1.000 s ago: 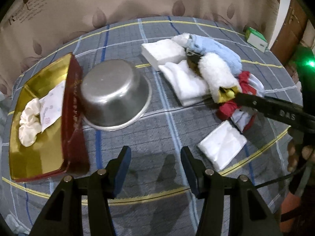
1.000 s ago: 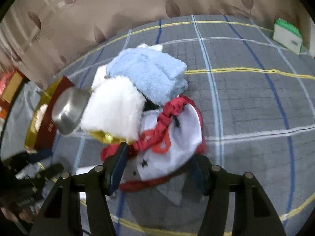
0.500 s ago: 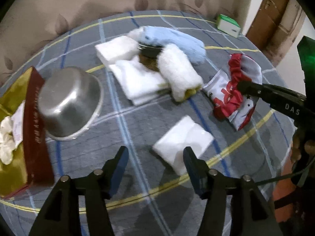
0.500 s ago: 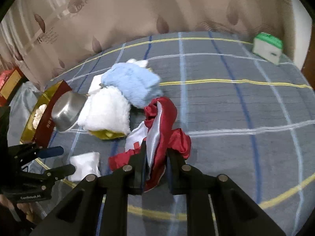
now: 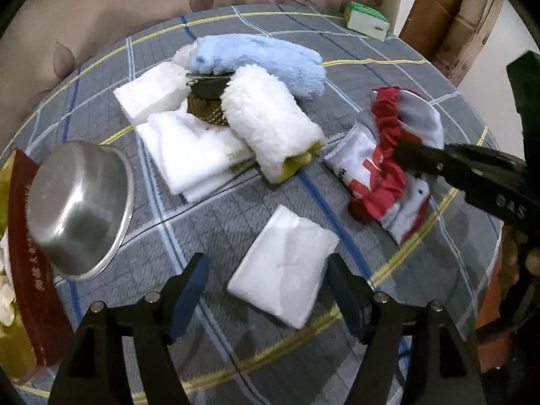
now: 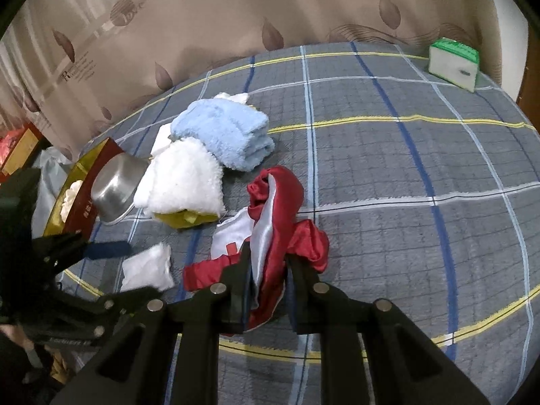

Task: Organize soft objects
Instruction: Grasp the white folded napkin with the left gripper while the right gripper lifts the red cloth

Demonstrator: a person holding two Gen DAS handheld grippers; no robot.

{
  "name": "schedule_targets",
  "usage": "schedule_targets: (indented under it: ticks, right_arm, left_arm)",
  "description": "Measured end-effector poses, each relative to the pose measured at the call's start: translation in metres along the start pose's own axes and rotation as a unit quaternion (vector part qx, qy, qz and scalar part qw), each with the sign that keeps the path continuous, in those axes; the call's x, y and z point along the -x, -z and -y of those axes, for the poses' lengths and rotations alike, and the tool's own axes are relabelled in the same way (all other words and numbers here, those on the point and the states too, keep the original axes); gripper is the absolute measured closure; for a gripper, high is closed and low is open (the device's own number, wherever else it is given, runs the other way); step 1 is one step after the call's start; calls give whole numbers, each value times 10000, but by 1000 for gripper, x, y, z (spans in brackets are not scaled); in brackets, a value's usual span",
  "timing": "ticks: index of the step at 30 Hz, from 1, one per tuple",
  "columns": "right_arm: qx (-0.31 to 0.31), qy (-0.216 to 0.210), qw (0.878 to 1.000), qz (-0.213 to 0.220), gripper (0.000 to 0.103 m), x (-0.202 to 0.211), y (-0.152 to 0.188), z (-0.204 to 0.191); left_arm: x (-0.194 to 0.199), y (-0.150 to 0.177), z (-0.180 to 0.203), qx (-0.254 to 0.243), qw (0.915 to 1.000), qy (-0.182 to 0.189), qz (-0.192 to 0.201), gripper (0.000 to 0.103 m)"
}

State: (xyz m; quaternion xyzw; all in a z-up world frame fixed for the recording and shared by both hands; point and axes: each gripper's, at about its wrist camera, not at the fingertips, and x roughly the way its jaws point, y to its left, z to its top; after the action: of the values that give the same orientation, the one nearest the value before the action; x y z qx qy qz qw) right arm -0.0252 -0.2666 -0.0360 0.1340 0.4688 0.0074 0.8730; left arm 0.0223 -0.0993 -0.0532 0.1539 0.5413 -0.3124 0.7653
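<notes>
Right gripper (image 6: 268,270) is clamped on the red and white cloth (image 6: 276,209) on the table (image 6: 405,168), left gripper (image 5: 266,290) gapes around a white pad (image 5: 287,280); only 2 items sit in the box (image 5: 20,270), most remain.

A steel bowl (image 5: 79,209) sits upside down, tilted against the dark red wall of a gold-lined box (image 5: 23,270) at the left edge of the worktop (image 5: 388,67), which is covered by a grey checked cloth with blue, white and yellow lines. A green and white pack (image 5: 367,21) lies at the far edge, well apart from everything else. Behind hangs a beige curtain (image 6: 236,10) printed with brown leaves. A brown wooden door (image 5: 449,17) stands at the far right.
</notes>
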Motion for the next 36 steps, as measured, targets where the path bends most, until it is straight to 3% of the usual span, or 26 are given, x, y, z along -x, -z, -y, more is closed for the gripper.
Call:
schedule_targets:
  ticks: [4, 9, 10, 12, 13, 24, 36]
  right_arm:
    - [24, -3, 10000, -16, 87, -2, 1, -1]
    - [187, 111, 9998, -12, 85, -6, 0, -6]
    - [235, 151, 9996, -9, 85, -7, 1, -8]
    - [294, 178, 9994, 1, 84, -8, 0, -10]
    - [333, 227, 9992, -6, 84, -9, 0, -12]
    - [386, 443, 9982, -121, 81, -18, 0, -15]
    - [378, 460, 9982, -117, 81, -20, 1, -14]
  left_arm:
    - [-5, -1, 6, -220, 9994, -219, 175, 28]
    - [-5, 1, 6, -136, 9992, -262, 270, 32]
    - [-4, 1, 7, -148, 9991, -242, 301, 37]
    - [2, 4, 10, -180, 9989, -163, 407, 87]
    - [3, 4, 10, -161, 9990, -107, 396, 91]
    - [41, 10, -2, 180, 9973, -68, 704, 91]
    - [99, 26, -63, 957, 9889, -597, 970, 91]
